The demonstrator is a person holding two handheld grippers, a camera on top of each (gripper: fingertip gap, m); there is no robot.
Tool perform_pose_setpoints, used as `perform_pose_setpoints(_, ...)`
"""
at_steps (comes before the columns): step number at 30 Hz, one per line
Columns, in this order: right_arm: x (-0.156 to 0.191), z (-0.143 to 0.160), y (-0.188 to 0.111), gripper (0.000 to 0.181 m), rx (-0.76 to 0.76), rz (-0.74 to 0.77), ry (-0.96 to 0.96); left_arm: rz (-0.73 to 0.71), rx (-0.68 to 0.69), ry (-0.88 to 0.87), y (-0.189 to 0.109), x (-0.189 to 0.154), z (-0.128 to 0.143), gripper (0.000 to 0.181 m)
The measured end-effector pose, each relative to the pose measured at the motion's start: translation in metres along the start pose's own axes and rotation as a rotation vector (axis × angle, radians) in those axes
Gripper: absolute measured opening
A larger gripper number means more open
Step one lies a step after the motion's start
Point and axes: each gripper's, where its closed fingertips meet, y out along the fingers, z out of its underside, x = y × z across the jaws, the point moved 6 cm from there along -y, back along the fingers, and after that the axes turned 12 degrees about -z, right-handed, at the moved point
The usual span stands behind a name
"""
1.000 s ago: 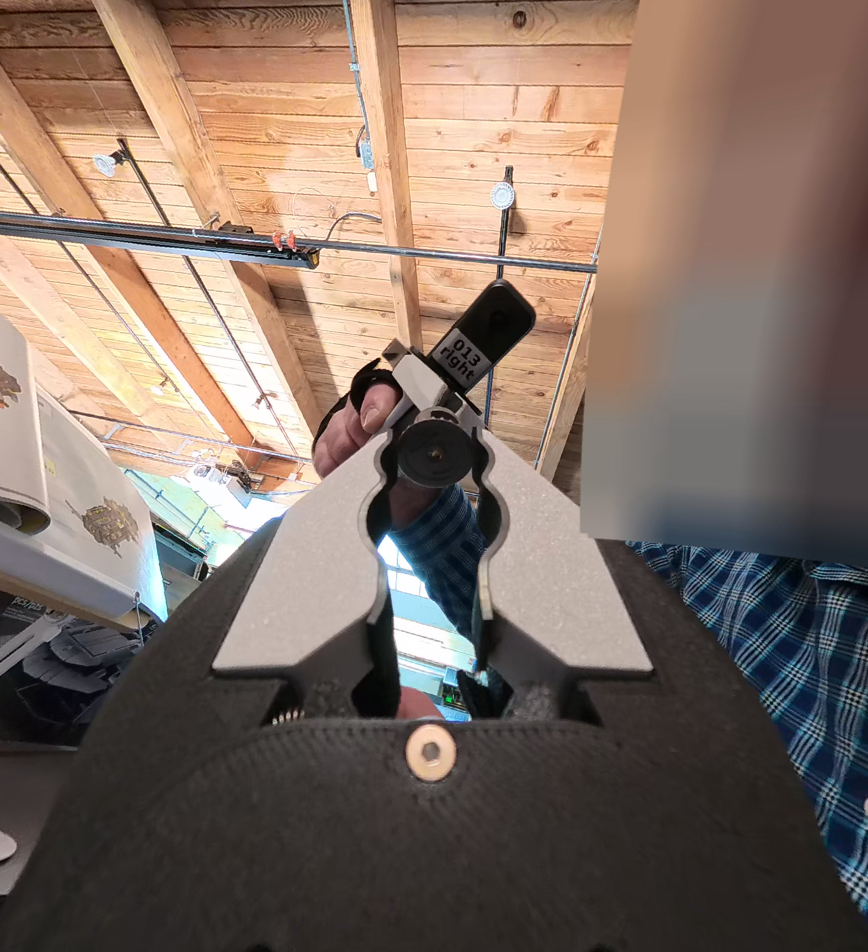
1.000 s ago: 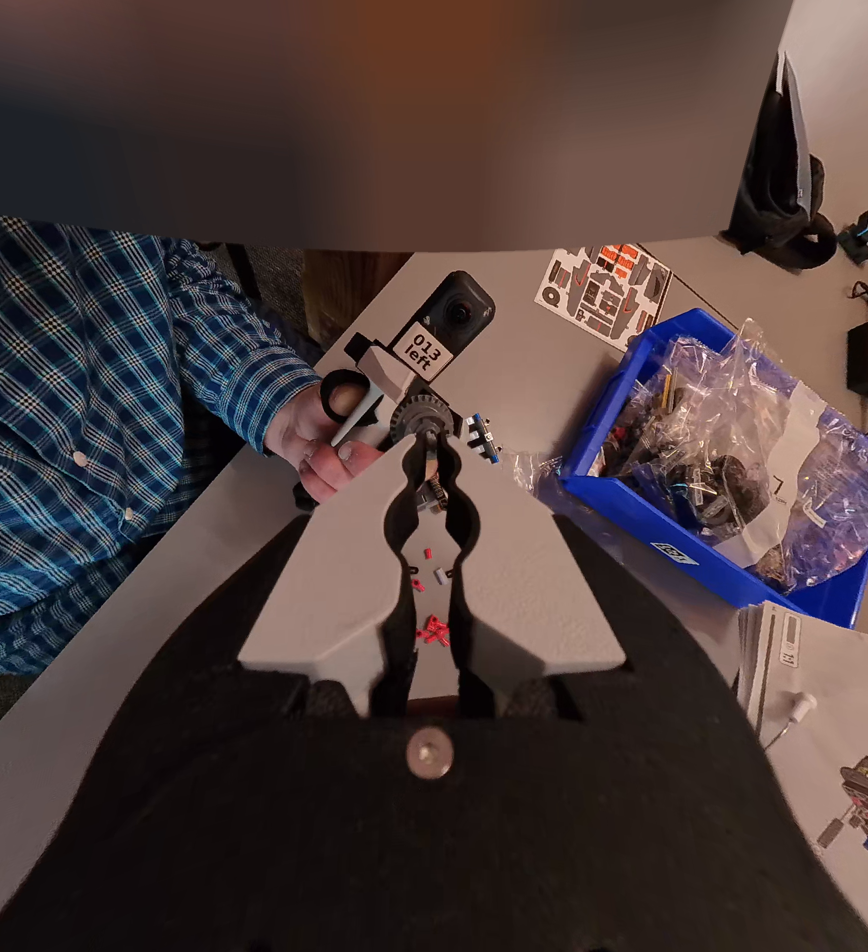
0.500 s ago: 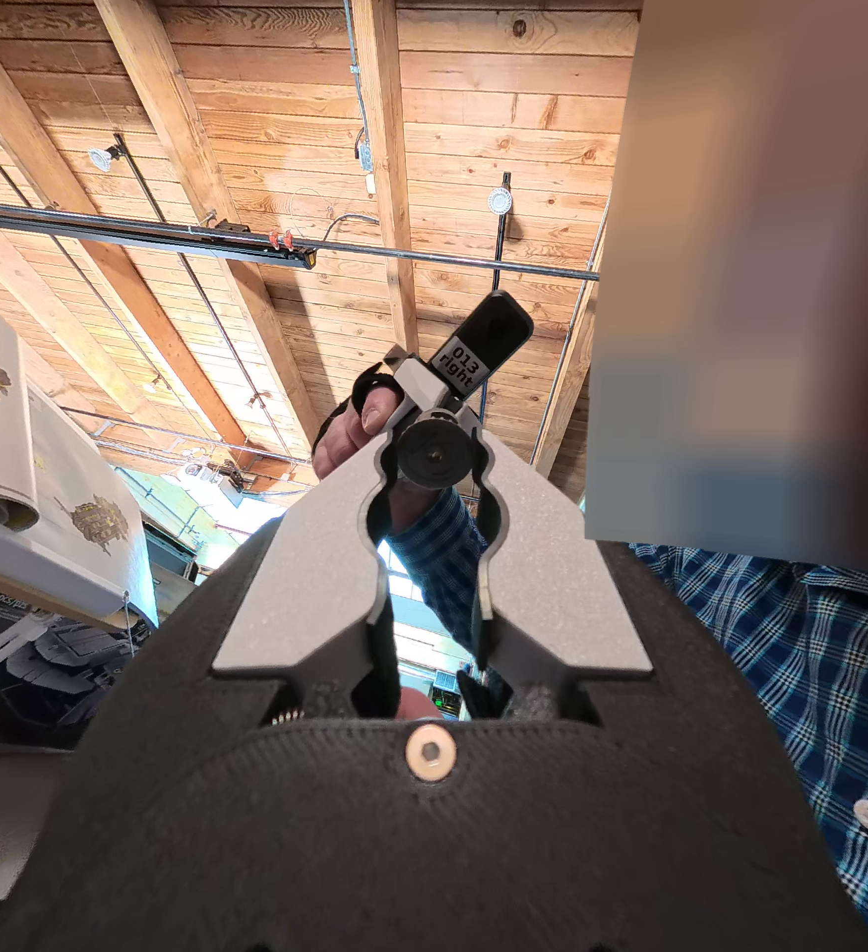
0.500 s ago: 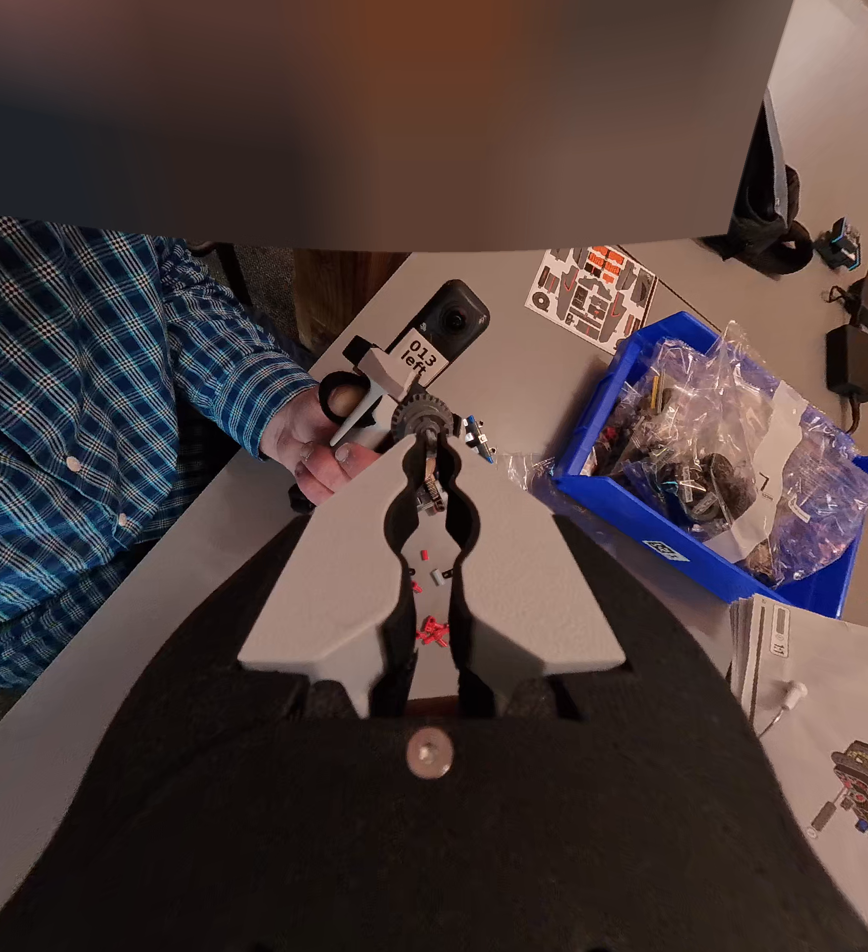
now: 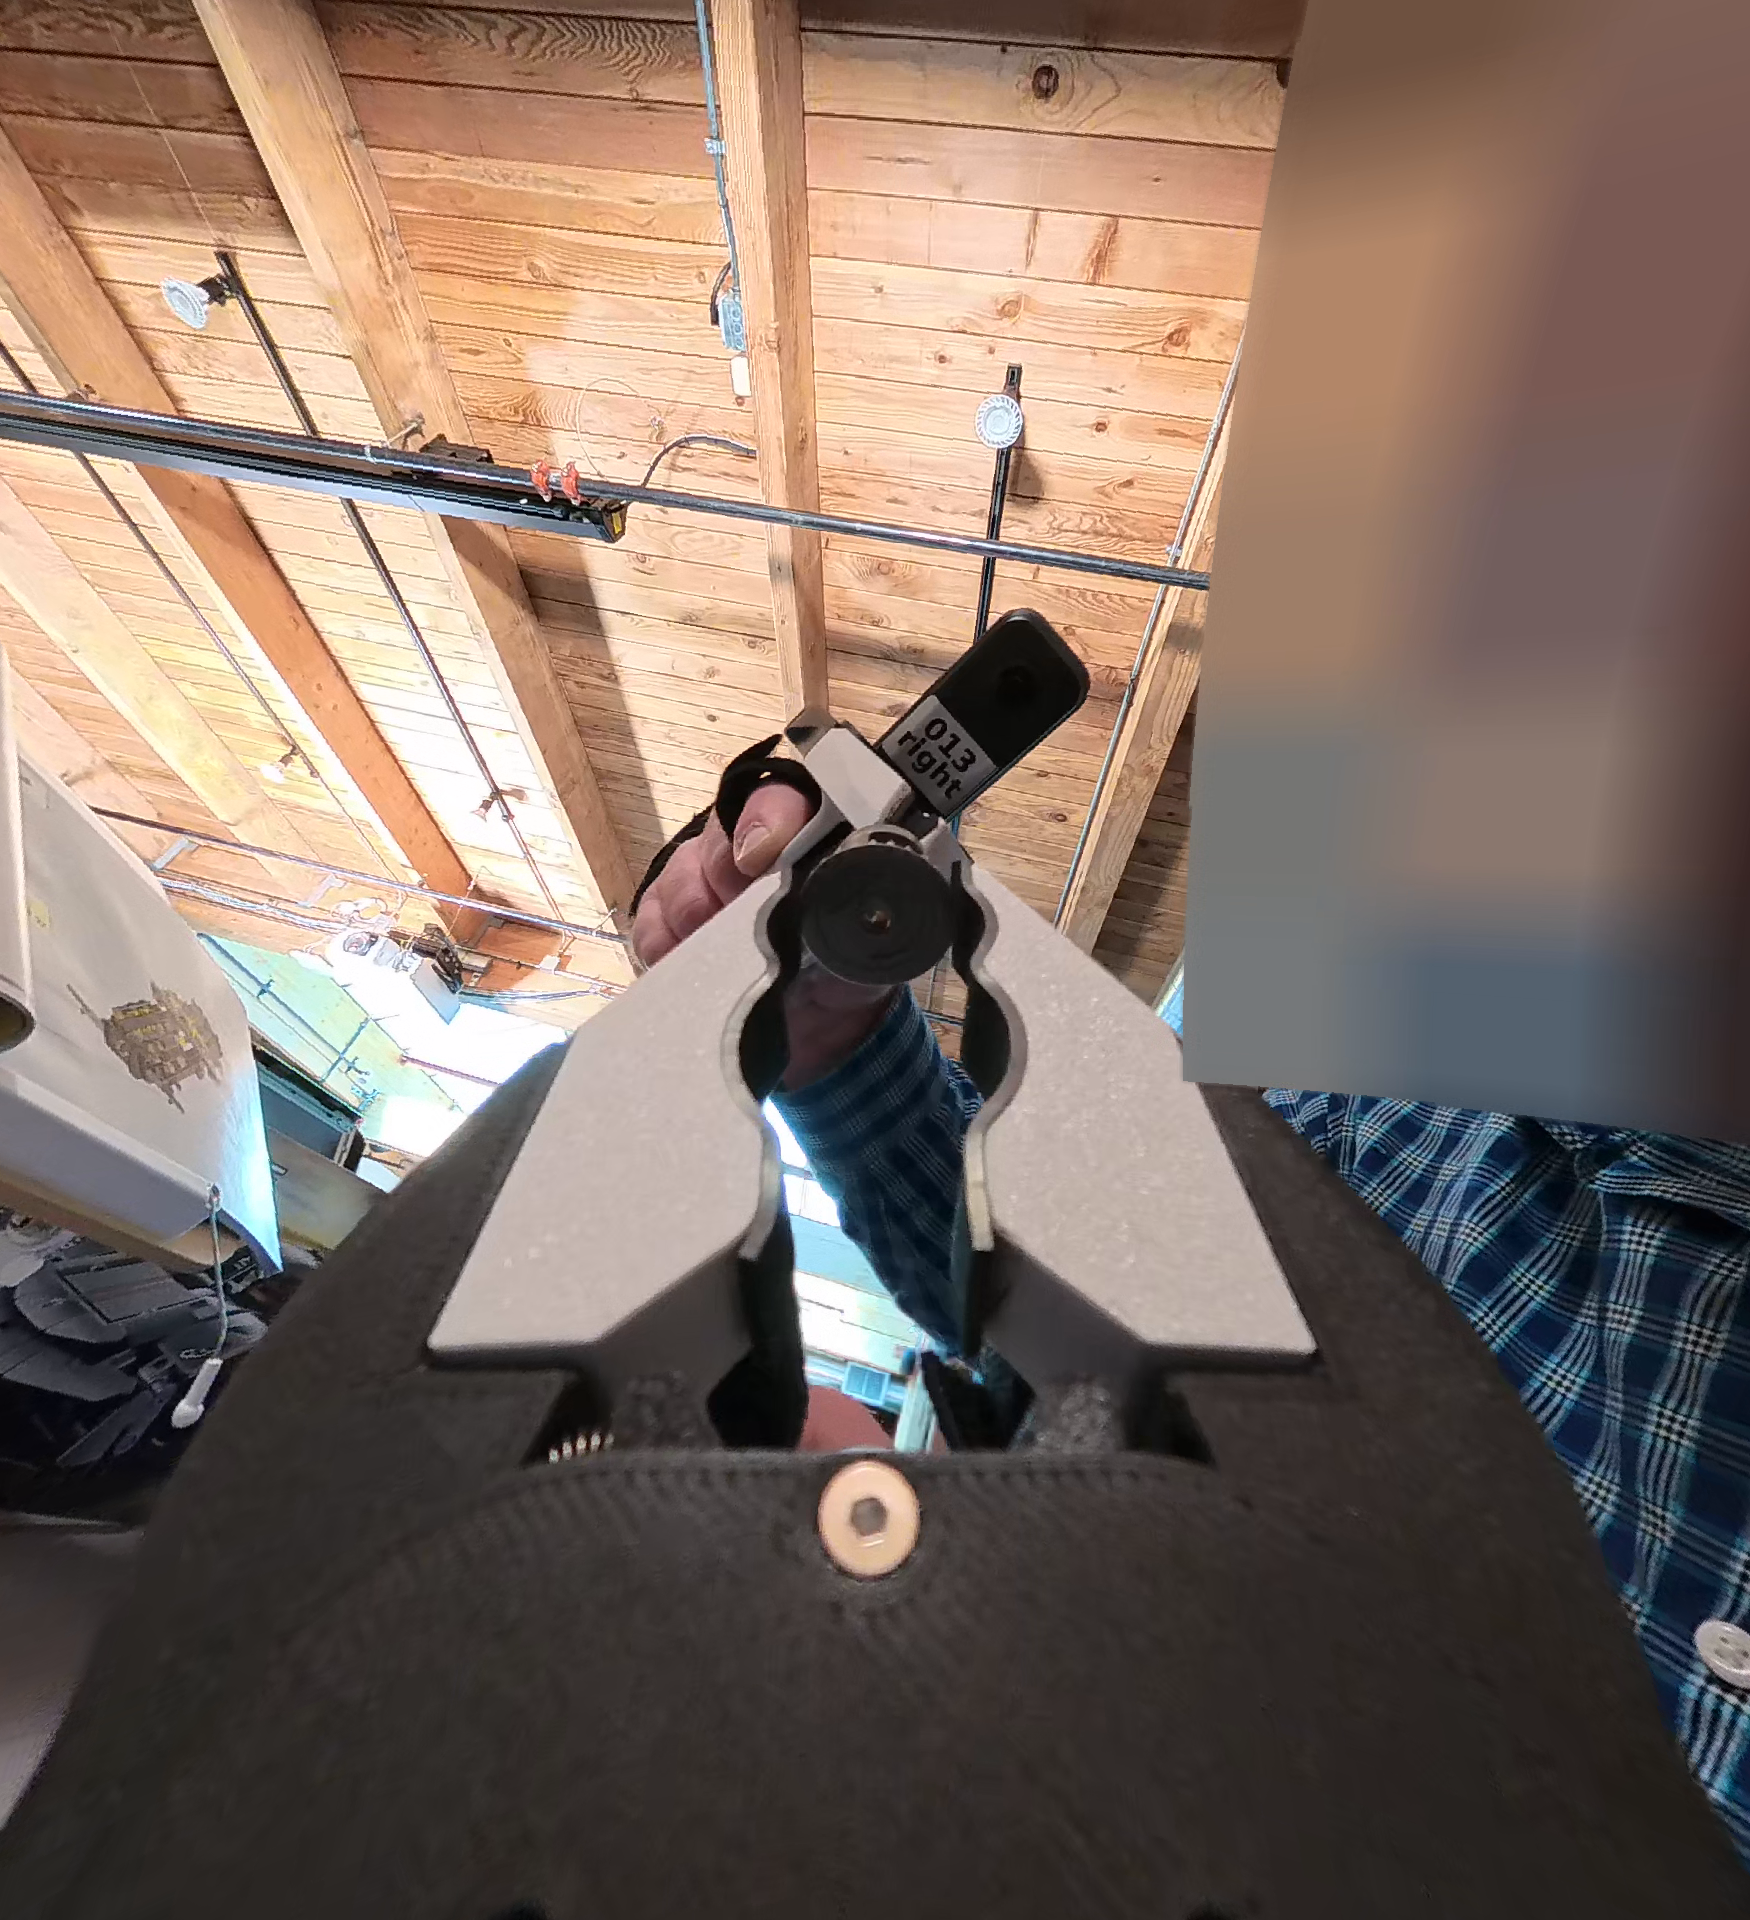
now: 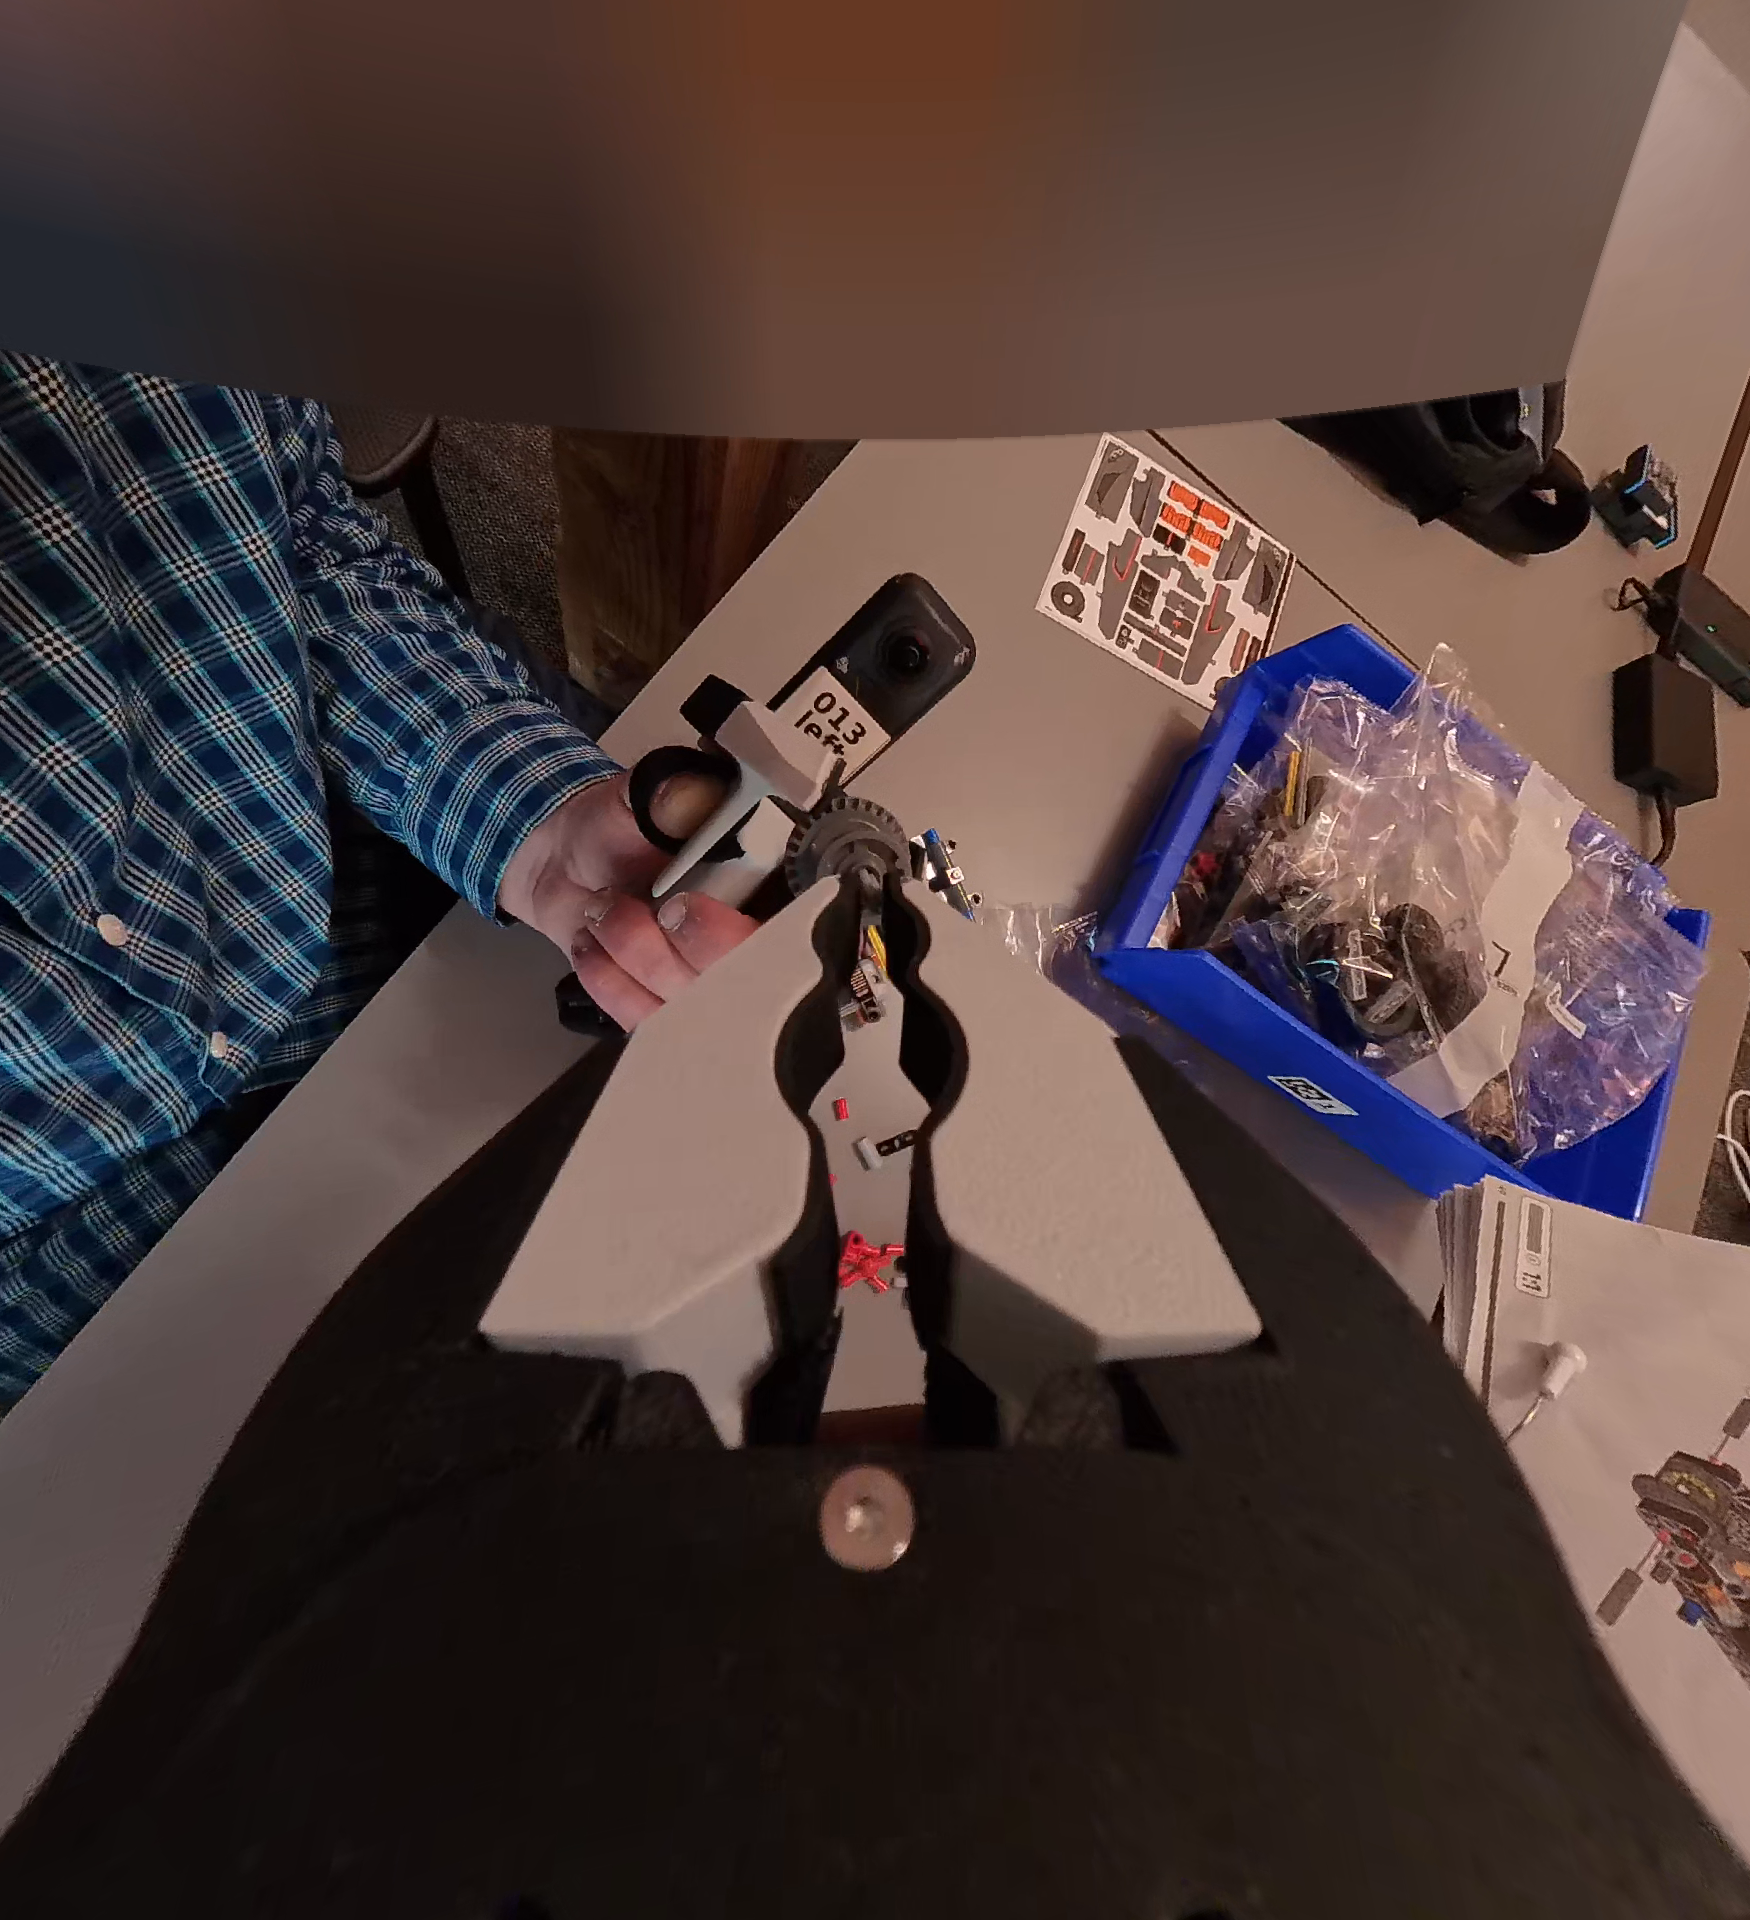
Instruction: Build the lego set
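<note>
Left hand-held gripper (image 5: 876, 914) tilted up toward the wooden ceiling (image 5: 580, 312), fingers pressed onto a small lego assembly (image 5: 876, 920) at their tips; from this side only its black round end shows. Right hand-held gripper (image 6: 866, 883) points down over the grey table (image 6: 1006, 644), fingertips closed onto the same lego assembly, seen here as a dark grey gear (image 6: 843, 844) with a blue-and-white piece (image 6: 944, 868) at its 3 o'clock. The two tools meet tip to tip, the assembly between them, held clear above the table. Loose red pieces (image 6: 866, 1259) and a few small grey and black bits (image 6: 876, 1148) lie on the table, visible through the gap between the right fingers. Blue bin (image 6: 1255, 997) of bagged parts at 3 o'clock of the gear; sticker sheet (image 6: 1167, 577) at 1 o'clock, beyond the bin. Instruction booklet (image 6: 1619, 1455) at 4 o'clock, lower right corner. Person in blue plaid shirt (image 6: 175, 779) at 9 o'clock.
</note>
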Motion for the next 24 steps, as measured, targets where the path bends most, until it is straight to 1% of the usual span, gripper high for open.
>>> perform_pose_setpoints(11,0.004,-0.001,-0.002,0.002,0.017,0.001,0.009,0.033,-0.009,-0.072,0.003,-0.001,0.006,0.026)
perform_pose_setpoints(22,0.006,0.003,-0.009,0.001,-0.025,-0.008,0.055,0.011,0.012,-0.008,0.009,-0.005,0.011,0.026)
perform_pose_setpoints(24,0.006,0.002,-0.010,0.002,-0.030,-0.002,0.055,0.024,0.001,-0.039,0.009,-0.005,0.011,0.026)
